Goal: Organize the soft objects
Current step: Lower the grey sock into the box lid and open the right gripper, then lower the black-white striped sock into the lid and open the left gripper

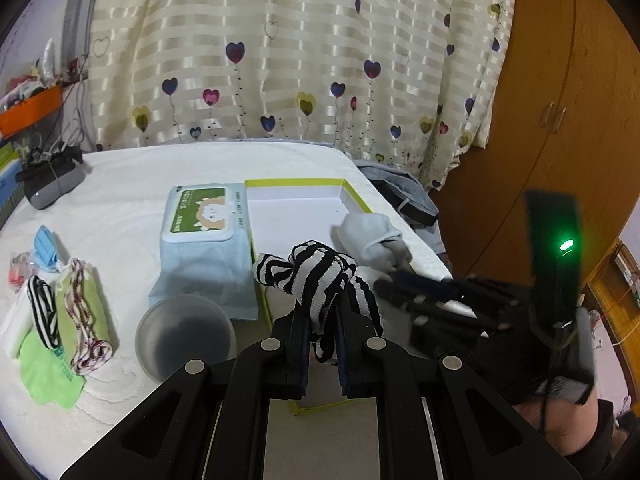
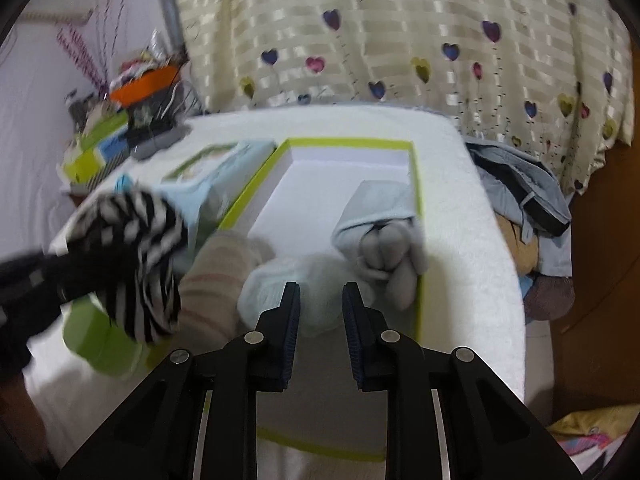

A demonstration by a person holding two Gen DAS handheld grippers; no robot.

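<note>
While left tongs [image 1: 322, 312] pinch a crumpled striped knit sock [image 1: 320, 276], right tongs [image 2: 321, 308] gape empty.

Left tongs [image 1: 323, 312] clamped together; right tongs [image 2: 321, 300] parted.

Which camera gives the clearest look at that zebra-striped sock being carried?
The left wrist view. There the striped sock sits sharp and centred, pinched in the left gripper above the green-rimmed box. The right wrist view shows the same sock only as a motion-blurred bundle at its left side.
</note>
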